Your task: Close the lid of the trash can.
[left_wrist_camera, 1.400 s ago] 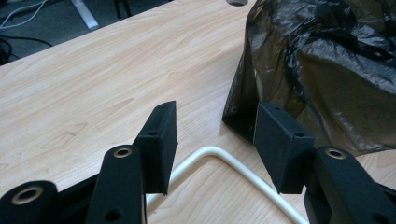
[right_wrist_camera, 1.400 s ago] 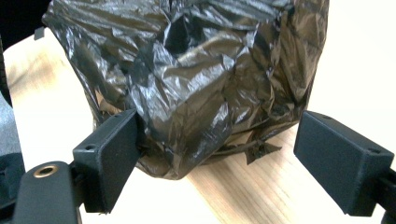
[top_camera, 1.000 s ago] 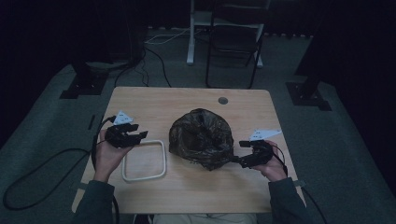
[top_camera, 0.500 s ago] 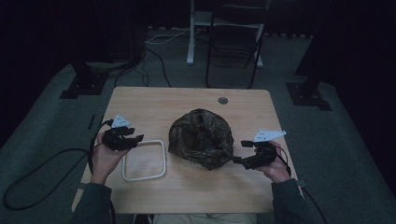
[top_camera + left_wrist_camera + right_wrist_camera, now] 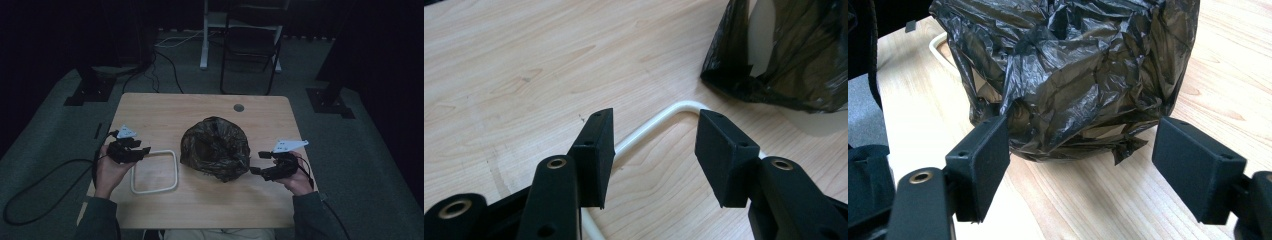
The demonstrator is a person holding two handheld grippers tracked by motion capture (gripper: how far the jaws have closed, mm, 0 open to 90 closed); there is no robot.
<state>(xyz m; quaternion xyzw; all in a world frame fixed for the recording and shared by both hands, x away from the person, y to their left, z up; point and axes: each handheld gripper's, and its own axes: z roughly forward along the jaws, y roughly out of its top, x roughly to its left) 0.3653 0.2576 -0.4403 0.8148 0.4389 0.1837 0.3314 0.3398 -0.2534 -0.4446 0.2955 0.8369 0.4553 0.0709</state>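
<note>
Right gripper (image 5: 256, 170) near the right edge of the surface (image 5: 200, 112), jaws wide apart and just been closing a bit. In the right gripper view (image 5: 1080, 167) the jaws straddle the lower edge of the black plastic bag (image 5: 1068, 70); pads don't press on it, left pad just beside the crumpled film, contact can't be told. Nothing gripped.

Left gripper (image 5: 142, 151) near the left edge, jaws apart, holding nothing. In the left gripper view (image 5: 654, 155) it hangs over one rounded corner of the white frame (image 5: 659, 120), the rod running between the jaws below the pads; touching or not, can't tell.

Bag (image 5: 216, 148): dark, shiny, heavily wrinkled, bunched into a rounded lump at the middle of the surface, slightly toward the right edge. A dip at the top looks like the mouth; contents hidden. In the left gripper view something pale shows through the film (image 5: 794, 55), too unclear to name.

White frame (image 5: 154, 171): rounded-corner rectangle of thin rod, lying flat between bag and left edge, toward the near edge, bare wood inside it. Its right side lies just beside the bag.
</note>
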